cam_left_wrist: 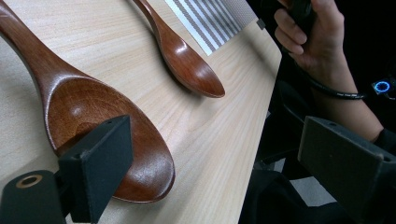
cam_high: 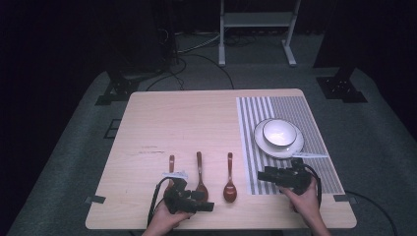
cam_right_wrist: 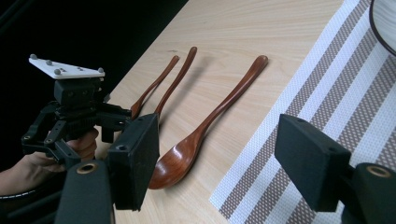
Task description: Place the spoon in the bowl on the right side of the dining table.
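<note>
Three brown wooden spoons lie side by side near the table's front, bowls toward me: the left spoon (cam_high: 171,167), the middle spoon (cam_high: 199,173) and the right spoon (cam_high: 229,183). My left gripper (cam_high: 205,206) is held low at the front edge beside the middle spoon's bowl (cam_left_wrist: 98,122). It points right, open, with nothing between its jaws (cam_left_wrist: 222,168). My right gripper (cam_high: 264,176) hovers over the placemat's front left corner. It points left toward the right spoon (cam_right_wrist: 201,135), open and empty (cam_right_wrist: 224,163).
A grey-and-white striped placemat (cam_high: 314,162) covers the table's right side. On it stands a white plate (cam_high: 295,147) with a white bowl (cam_high: 279,132) inside. Bare wood lies behind the spoons. The table's front edge (cam_left_wrist: 261,116) runs close to my left gripper.
</note>
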`<state>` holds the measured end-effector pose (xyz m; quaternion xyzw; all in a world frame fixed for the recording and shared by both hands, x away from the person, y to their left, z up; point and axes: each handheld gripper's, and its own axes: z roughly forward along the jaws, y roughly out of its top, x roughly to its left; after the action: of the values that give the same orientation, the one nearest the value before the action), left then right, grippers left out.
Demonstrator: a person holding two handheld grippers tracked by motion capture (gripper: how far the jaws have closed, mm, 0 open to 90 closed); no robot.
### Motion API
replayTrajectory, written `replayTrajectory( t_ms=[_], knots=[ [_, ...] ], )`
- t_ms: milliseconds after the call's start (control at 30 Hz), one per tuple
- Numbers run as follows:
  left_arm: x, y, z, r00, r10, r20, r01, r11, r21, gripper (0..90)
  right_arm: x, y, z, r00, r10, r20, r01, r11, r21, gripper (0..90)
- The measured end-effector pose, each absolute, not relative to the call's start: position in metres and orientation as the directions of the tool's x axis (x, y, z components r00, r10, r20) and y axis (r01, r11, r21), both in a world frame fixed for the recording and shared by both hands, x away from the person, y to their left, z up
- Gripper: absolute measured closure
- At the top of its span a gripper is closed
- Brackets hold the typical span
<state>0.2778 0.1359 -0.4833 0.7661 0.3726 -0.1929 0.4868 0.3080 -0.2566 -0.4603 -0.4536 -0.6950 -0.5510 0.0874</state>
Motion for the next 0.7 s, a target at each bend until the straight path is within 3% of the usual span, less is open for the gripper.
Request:
replayTrajectory(
  t_ms=[700],
  knots=[
    [0.278,0.136,-0.483,0.654,0.381,-0.653,0.754,-0.257,0.605,9.0,0.336,-0.221,-0.442,-0.612,0.530,0.587,0.730,0.091,0.678,29.7]
  ],
)
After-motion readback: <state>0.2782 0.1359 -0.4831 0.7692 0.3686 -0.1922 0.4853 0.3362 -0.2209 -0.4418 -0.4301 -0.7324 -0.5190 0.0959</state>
